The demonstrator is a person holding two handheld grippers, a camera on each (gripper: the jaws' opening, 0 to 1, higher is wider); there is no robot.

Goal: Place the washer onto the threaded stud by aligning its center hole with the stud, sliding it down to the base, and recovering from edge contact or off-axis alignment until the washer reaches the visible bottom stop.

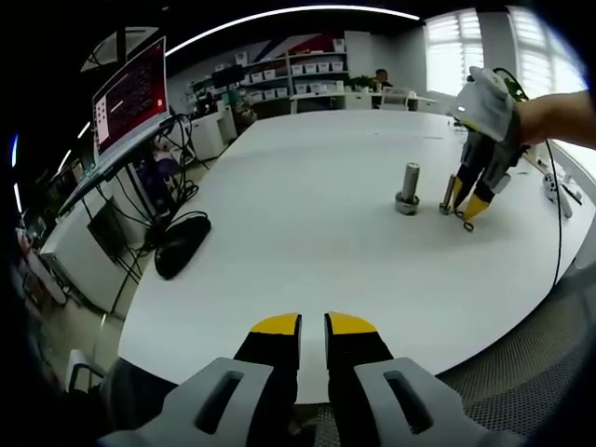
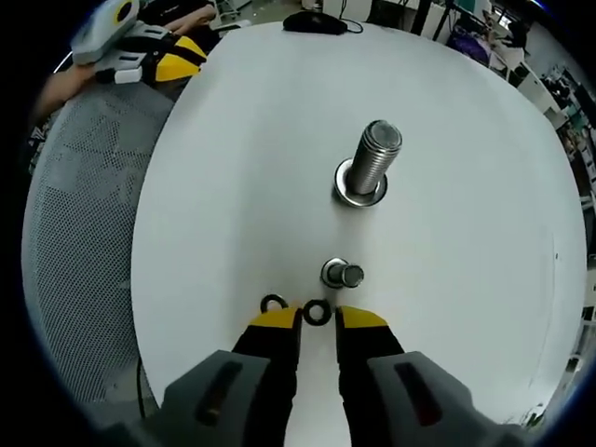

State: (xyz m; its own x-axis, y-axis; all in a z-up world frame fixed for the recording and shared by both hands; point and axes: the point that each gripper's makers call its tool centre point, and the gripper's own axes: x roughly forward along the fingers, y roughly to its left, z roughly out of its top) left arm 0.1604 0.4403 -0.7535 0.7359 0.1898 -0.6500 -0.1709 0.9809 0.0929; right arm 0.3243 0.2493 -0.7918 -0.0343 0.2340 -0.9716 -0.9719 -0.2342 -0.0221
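Observation:
The threaded stud (image 2: 372, 156) stands upright on its round base (image 2: 361, 196) in the middle of the white table (image 2: 233, 186). A small dark washer (image 2: 317, 312) lies at the table surface between the tips of my right gripper (image 2: 317, 319), whose jaws are closed in on it. A second washer (image 2: 273, 303) lies just left of the left tip. A short nut-like metal piece (image 2: 342, 274) sits between the washers and the stud. In the left gripper view, the stud (image 1: 408, 186) is far ahead, and the right gripper (image 1: 466, 209) touches down beside it. My left gripper (image 1: 314, 326) is shut and holds nothing.
A black mouse-like object (image 1: 182, 244) and a monitor on a stand (image 1: 130, 98) are at the table's left edge. Cables and small parts (image 1: 559, 191) lie at the far right. A mesh chair (image 2: 84, 233) stands by the near edge. The left gripper (image 2: 154, 56) hovers over that edge.

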